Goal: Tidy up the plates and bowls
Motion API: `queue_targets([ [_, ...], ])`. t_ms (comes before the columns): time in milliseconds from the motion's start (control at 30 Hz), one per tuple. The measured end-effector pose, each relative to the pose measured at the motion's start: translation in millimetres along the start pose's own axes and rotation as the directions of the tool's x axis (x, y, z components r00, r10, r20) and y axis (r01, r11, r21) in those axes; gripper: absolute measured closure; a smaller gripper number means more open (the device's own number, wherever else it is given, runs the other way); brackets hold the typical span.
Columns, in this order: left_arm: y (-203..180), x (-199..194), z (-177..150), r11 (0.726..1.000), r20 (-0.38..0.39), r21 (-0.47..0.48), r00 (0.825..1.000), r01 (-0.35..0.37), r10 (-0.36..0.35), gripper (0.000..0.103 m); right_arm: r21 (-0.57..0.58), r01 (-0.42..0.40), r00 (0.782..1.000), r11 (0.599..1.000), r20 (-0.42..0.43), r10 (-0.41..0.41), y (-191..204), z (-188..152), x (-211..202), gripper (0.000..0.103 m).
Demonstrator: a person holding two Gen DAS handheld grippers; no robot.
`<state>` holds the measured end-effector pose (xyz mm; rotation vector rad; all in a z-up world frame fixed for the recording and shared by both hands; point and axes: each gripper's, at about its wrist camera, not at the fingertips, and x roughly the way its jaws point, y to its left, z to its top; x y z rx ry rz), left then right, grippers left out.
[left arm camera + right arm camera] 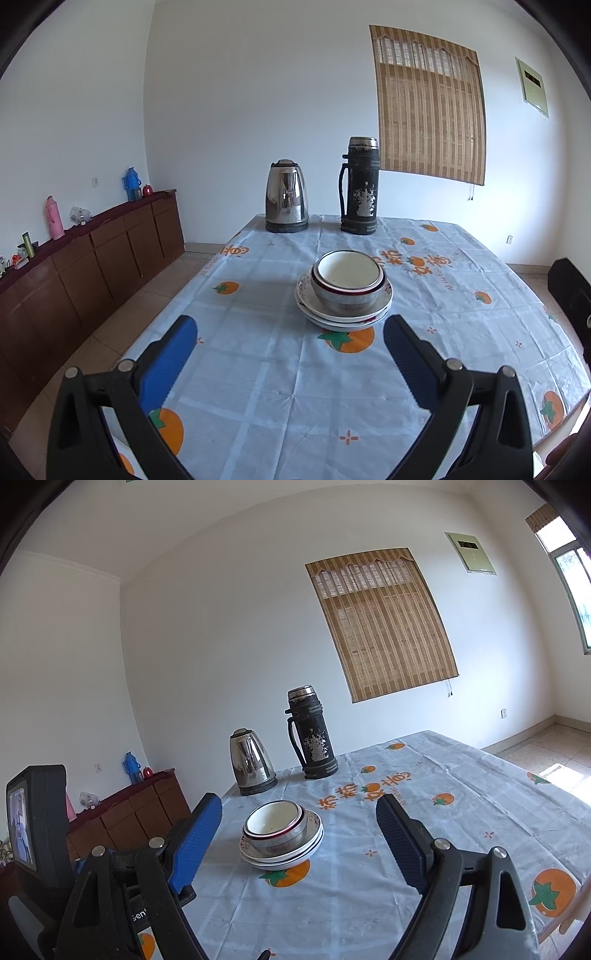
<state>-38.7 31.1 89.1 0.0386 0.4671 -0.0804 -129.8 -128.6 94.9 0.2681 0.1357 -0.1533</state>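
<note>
Nested bowls [348,281] [275,825], a white one inside metal ones, sit on a stack of white plates [343,315] [282,856] in the middle of the table. My left gripper [290,326] is open, its blue pads spread wide and empty, a short way in front of the stack. My right gripper [299,806] is also open and empty, held back from the stack, which shows between its fingers. Part of the left gripper's body, with a small screen, shows at the left edge of the right wrist view.
A steel electric kettle [286,197] [253,762] and a tall black thermos [360,186] [312,733] stand at the table's far edge. The table carries a pale blue cloth [258,369] [461,812] with orange fruit prints. A low brown cabinet [92,258] lines the left wall.
</note>
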Motion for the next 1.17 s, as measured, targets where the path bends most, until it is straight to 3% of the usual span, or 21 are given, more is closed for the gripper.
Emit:
queue_targets([
  [733,-10.1,28.4,3.6,1.0,-0.043,0.015,0.999,-0.009,0.009,0.0,0.009,0.043,0.999,0.999,-0.02,-0.043,-11.3,-4.0,23.7,0.016],
  [1000,-13.9,42.4,2.8,0.997,-0.013,0.04,0.998,-0.063,0.064,0.001,0.021,0.057,0.998,0.998,-0.038,-0.056,-19.6,-6.3,36.6,0.016],
  [1167,-13.8,55.0,3.0,1.0,-0.051,0.023,0.999,-0.014,0.015,0.0,0.021,0.071,0.996,0.997,-0.062,-0.07,-24.2,-9.0,48.0,0.016],
])
